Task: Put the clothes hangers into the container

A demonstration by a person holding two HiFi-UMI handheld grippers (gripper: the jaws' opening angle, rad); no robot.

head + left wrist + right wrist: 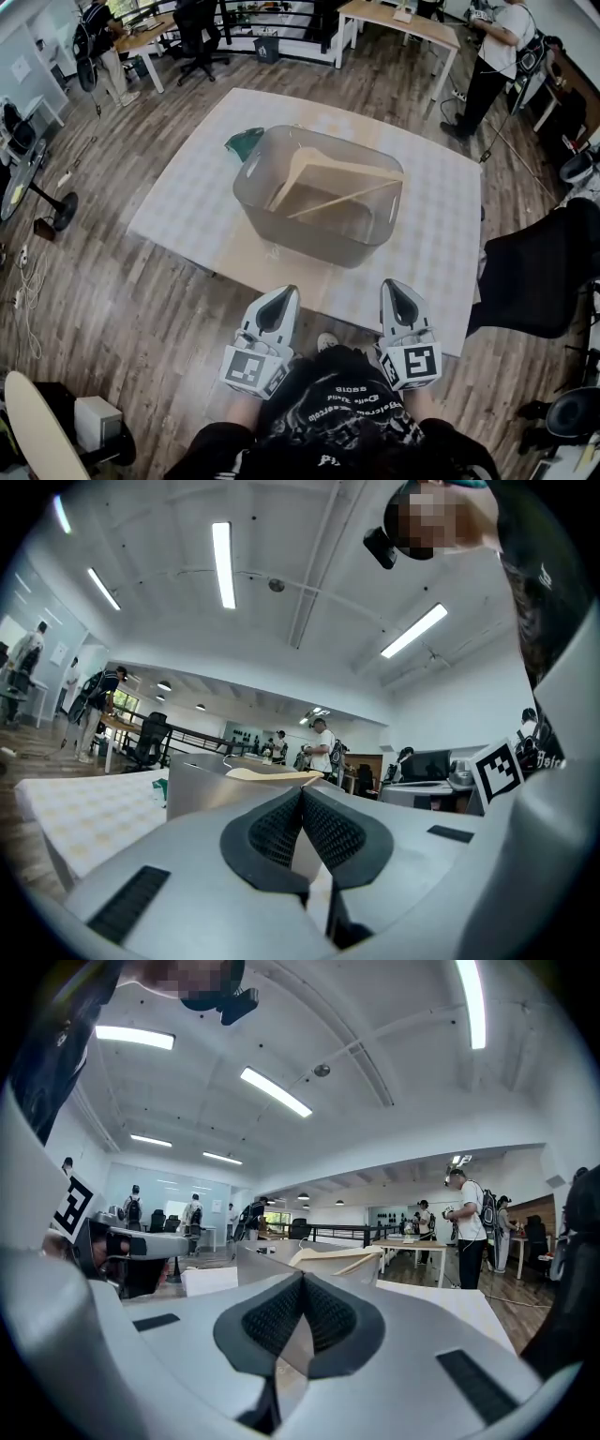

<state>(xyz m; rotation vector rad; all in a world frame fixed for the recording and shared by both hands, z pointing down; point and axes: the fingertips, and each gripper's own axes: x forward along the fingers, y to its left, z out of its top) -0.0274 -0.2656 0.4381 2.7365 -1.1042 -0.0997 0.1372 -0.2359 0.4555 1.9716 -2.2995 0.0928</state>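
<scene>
Our left tongs [281, 298] and right tongs [394, 291] are closed, empty. The wooden hangers [333, 183] in the container [314, 239] look light and stiff; we'd grip an arm.

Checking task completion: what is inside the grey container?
Pale wooden hangers lie tilted inside the container, reaching its rim. Their overlap hides the exact count and the floor beneath them.

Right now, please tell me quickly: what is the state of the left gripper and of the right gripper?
Left grey plastic gripper: closed, holding nothing.
Right grey plastic gripper: closed, holding nothing.
</scene>
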